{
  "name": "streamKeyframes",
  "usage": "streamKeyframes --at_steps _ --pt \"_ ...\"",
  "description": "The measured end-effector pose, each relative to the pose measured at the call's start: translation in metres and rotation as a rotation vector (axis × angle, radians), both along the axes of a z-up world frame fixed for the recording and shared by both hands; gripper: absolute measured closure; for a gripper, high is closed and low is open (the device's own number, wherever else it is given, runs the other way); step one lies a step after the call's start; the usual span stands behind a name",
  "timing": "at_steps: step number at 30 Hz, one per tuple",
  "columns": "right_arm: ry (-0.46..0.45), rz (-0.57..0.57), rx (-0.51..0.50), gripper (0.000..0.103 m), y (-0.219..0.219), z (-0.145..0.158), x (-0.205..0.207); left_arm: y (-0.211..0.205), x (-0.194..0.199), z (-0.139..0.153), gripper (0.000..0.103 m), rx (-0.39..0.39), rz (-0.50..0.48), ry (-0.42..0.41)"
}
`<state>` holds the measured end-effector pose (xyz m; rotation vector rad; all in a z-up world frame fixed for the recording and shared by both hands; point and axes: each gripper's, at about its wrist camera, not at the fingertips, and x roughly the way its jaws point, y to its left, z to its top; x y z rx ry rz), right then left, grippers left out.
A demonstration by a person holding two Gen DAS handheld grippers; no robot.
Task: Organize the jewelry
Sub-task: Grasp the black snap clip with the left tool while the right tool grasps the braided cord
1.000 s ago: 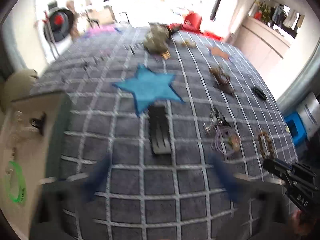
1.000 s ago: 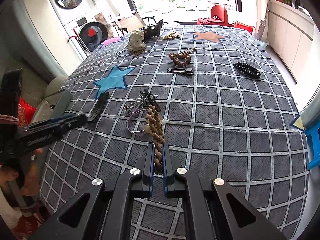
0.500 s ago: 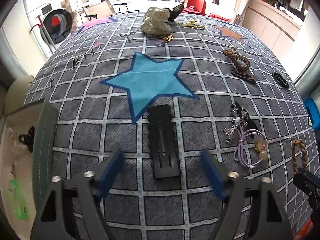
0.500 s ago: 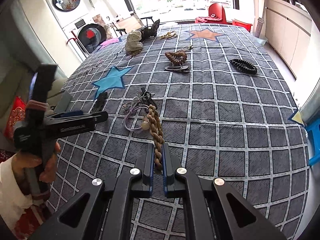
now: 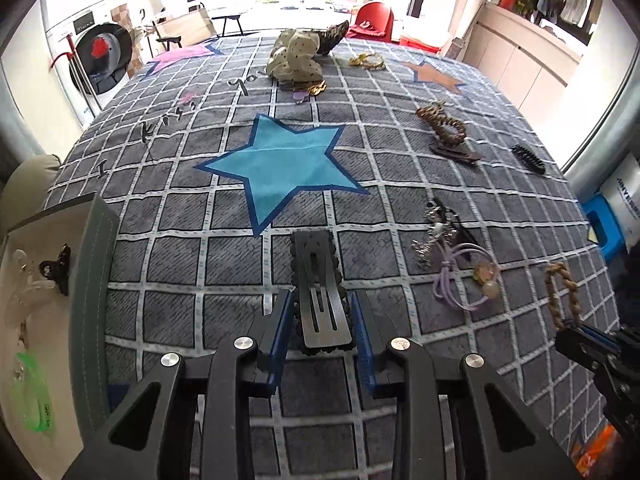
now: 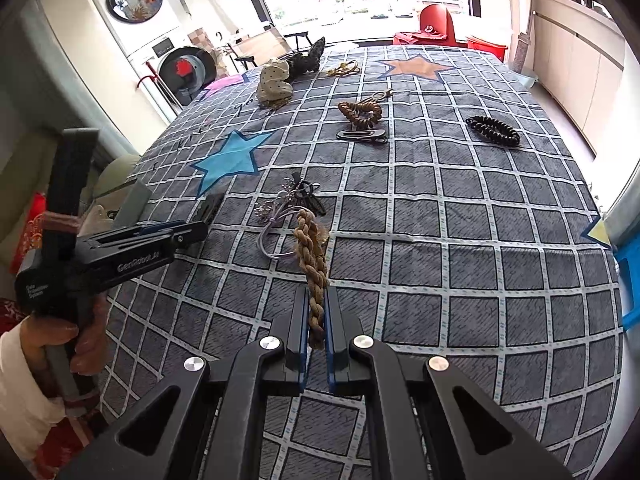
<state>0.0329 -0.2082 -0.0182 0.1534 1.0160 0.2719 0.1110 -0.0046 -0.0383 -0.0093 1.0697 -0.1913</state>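
My left gripper [image 5: 320, 320] has its fingers close on both sides of a flat black hair clip [image 5: 318, 288] that lies on the grey checked cloth [image 5: 168, 248]; small gaps show beside the clip. My right gripper [image 6: 316, 312] is shut on a brown braided hair band [image 6: 312, 260] and holds its near end; the band also shows in the left wrist view [image 5: 562, 296]. A purple hair tie with beads [image 5: 468, 276] and a silver and black tangle [image 5: 436, 228] lie between the two grippers.
An open beige box [image 5: 36, 320] with a grey lid edge sits at the cloth's left, holding a black claw clip and a green band. Farther back lie a brown coil tie on a dark clip [image 5: 446, 128], a black coil [image 6: 494, 130] and a spotted scrunchie [image 5: 294, 60].
My left gripper has moved forward over the black hair clip and narrowed its fingers around it. My right gripper has kept its hold on the braided band and lifted slightly.
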Motion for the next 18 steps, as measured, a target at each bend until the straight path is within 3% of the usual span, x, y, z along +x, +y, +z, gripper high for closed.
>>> streamKeyframes --at_steps 18 --pt "-0.041 0.078 0.007 0.095 0.052 0.039 -0.010 0.052 -0.067 0.068 0.071 -0.088 0.040 -0.172"
